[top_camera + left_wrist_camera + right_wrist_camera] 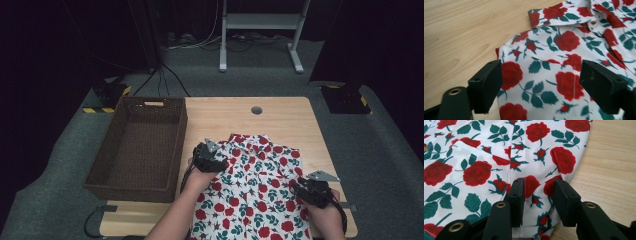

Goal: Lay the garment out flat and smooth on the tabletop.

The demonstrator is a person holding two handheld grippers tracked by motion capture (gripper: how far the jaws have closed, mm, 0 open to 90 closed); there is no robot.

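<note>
Worktop [280, 117] of pale wood — bare strip beyond the shirt and along its right edge. Dark brown woven basket [137, 147] sits at the left edge, nothing inside. White rose-print collared shirt [255, 185] lies flat, centre-right, collar away from the person. Left claw [540, 83] — jaws wide, over the shoulder, not gripping. Right claw [539, 200] pinches a fold at the shirt's right edge.

The shirt [255, 190] lies on the table [280, 112], basket [137, 147] just to its left, left gripper [216, 161] and right gripper [302, 187] at opposite edges.
</note>
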